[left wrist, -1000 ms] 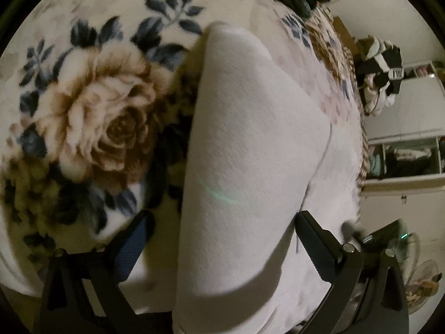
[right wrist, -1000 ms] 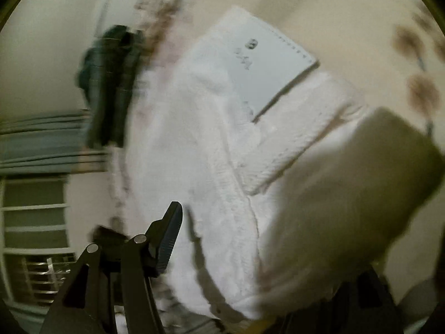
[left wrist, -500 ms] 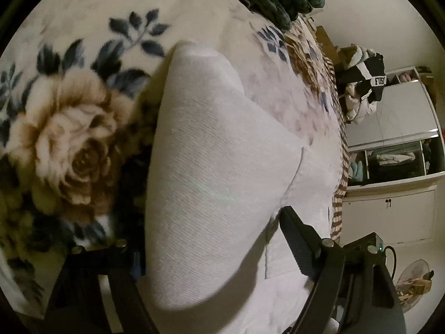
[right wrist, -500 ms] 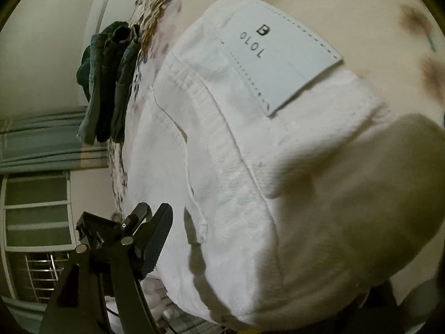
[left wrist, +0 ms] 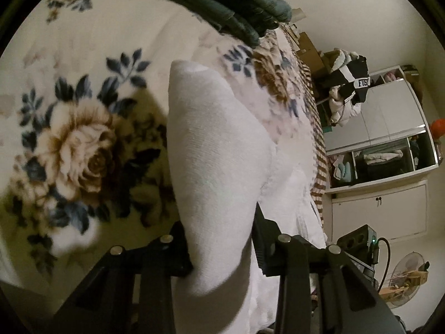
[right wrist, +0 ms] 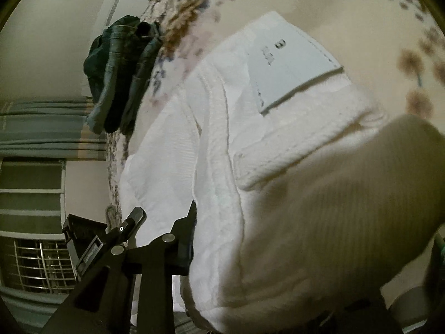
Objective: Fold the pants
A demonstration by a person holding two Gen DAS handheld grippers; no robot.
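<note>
Bunching between both tools, ribbed white pants [left wrist: 217, 150] sit clamped in the just-closing left gripper [left wrist: 222, 239] and right gripper [right wrist: 250, 250], centre-frame over a plush floral blanket [left wrist: 72, 139].

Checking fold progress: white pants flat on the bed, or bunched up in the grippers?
Bunched and gripped. The left gripper has just closed on a raised fold of the white pants; the right gripper pinches the waistband end.

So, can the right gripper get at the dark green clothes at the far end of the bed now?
Probably not as things stand. The right gripper has just been closing and is shut on the white pants, so it is occupied. The dark green clothes lie far beyond, across the floral blanket.
</note>
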